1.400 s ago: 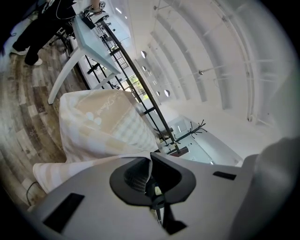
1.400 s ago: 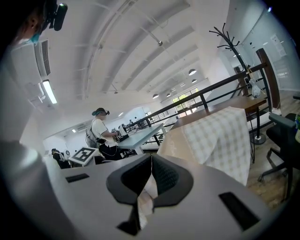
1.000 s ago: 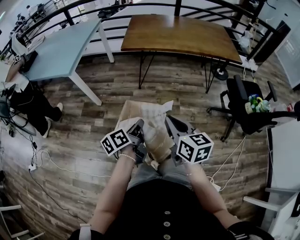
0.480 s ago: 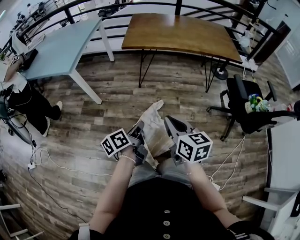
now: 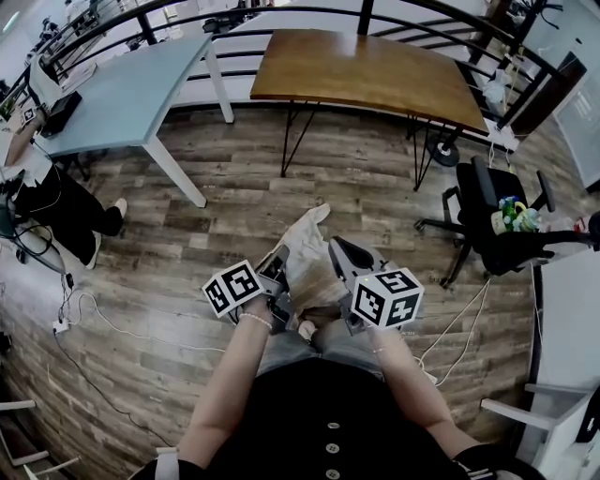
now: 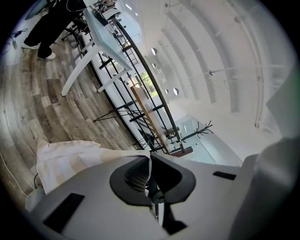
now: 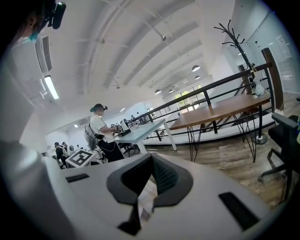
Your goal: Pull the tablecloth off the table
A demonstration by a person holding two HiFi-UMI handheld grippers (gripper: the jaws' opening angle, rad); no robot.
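Note:
The cream tablecloth (image 5: pixel 306 255) hangs bunched in front of my lap, clear of the bare wooden table (image 5: pixel 366 70) at the far side of the room. My left gripper (image 5: pixel 277 272) is shut on its left side; in the left gripper view an edge of the tablecloth (image 6: pixel 70 157) is pinched between the closed jaws of that gripper (image 6: pixel 150 158). My right gripper (image 5: pixel 339 261) is shut on the cloth's right side. The right gripper view shows a strip of tablecloth (image 7: pixel 147 197) caught behind the closed tips of the right gripper (image 7: pixel 151 160).
A pale blue table (image 5: pixel 122 94) stands at the far left, with a person (image 5: pixel 52 202) beside it. A black office chair (image 5: pixel 497 225) holding bottles is on the right. Cables (image 5: pixel 84 314) trail over the wood floor at left. A black railing (image 5: pixel 281 14) runs behind the tables.
The cloth was a wider bundle a second ago; now it is gathered narrower between the two grippers, with one corner sticking forward. Both grippers stay close together near my lap.

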